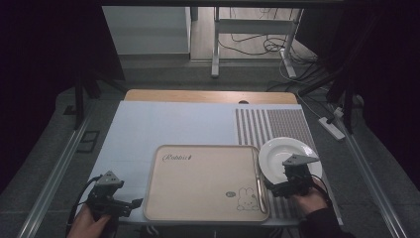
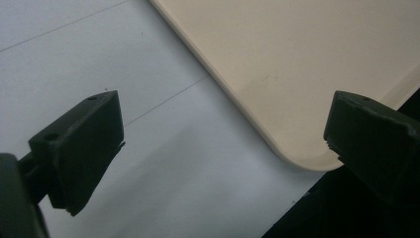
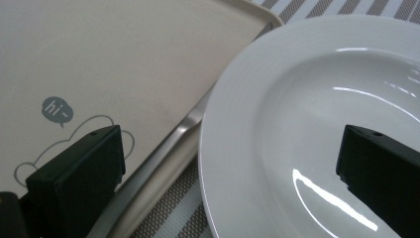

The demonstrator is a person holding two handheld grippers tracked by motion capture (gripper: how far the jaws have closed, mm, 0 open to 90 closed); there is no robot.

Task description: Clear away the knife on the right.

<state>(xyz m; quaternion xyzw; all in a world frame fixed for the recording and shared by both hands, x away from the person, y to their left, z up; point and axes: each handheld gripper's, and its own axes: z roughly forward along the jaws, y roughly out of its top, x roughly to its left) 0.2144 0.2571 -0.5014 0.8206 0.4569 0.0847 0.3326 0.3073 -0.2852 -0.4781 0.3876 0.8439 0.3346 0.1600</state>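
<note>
A: High view puts the white plate (image 1: pixel 282 156) on the striped mat (image 1: pixel 270 126) at the right of the surface, its left edge touching the rim of the beige tray (image 1: pixel 198 181). The right gripper (image 1: pixel 292 186) sits at the plate's near edge.

B: And its fingers (image 3: pixel 79 168)?

A: Spread wide, holding nothing. In the right gripper view one stands over the tray side, the other (image 3: pixel 381 173) over the plate's bowl, so the rim lies between them.

B: How would that plate handle?

A: I'd judge it stiff, glazed and slippery, fairly heavy for a one-edge hold, and breakable. The flat rim nearest the gripper looks like the best place, taken deep rather than at the lip.

B: The left gripper (image 1: pixel 116 201)?

A: Also wide open and empty, over the pale surface just beside the tray's near left corner (image 2: pixel 302 158).
</note>
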